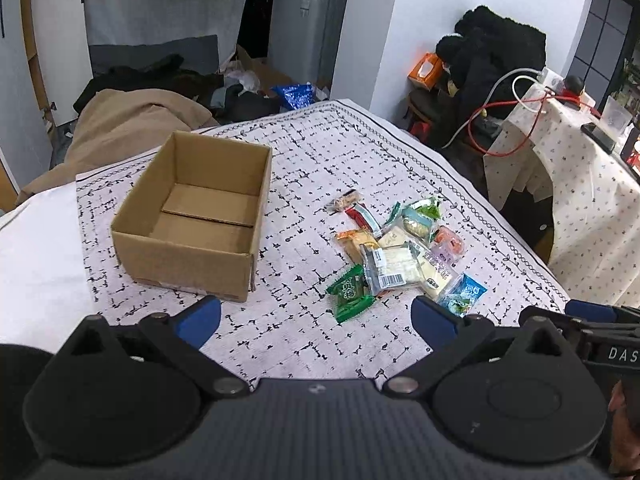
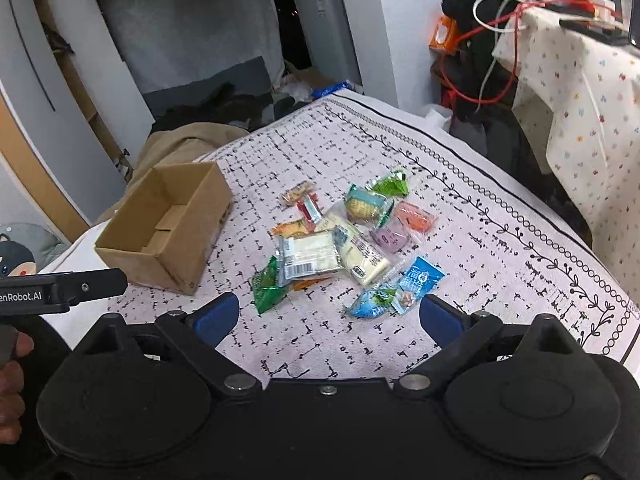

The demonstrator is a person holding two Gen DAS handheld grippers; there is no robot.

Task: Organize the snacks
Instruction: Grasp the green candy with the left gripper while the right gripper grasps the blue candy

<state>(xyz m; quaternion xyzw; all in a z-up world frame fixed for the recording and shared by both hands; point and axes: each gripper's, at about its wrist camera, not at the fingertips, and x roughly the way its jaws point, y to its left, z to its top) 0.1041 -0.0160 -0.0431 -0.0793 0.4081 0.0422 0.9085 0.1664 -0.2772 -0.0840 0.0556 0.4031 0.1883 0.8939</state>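
An empty open cardboard box (image 1: pixel 192 216) (image 2: pixel 164 228) sits on the patterned tablecloth (image 1: pixel 320 168) (image 2: pixel 460 208). To its right lies a pile of several wrapped snacks (image 1: pixel 404 256) (image 2: pixel 348 244): a green packet (image 1: pixel 350 294) (image 2: pixel 269 286) nearest, a blue packet (image 1: pixel 464 294) (image 2: pixel 404 288), white, orange and pink ones. My left gripper (image 1: pixel 316 320) is open and empty, above the table in front of the pile. My right gripper (image 2: pixel 328 316) is open and empty, just short of the blue packet.
A brown coat (image 1: pixel 132 128) lies behind the box. A side table with a spotted cloth (image 1: pixel 580 184) (image 2: pixel 580 92), cables and a power strip stands to the right. Dark clothes and an orange tissue box (image 1: pixel 426 70) are behind. The other gripper's body (image 2: pixel 60 288) shows at the left.
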